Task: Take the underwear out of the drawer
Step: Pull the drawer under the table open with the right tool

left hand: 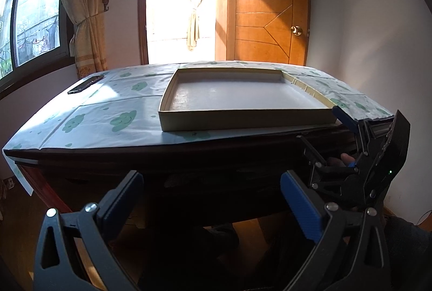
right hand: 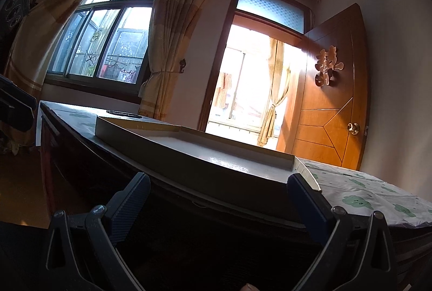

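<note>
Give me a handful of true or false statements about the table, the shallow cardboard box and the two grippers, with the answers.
1. The shallow cardboard box on the table holds folded clothes. False: its white floor is bare.
2. A dark flat phone lies on the cloud-print tablecloth to the left of the box. True.
3. The left gripper is shut on fabric. False: its blue-padded jaws stand open with nothing between them.
4. The right gripper is open, low in front of the table's dark edge. True.
5. The orange wooden door behind the table has a round brass knob. True.
</note>
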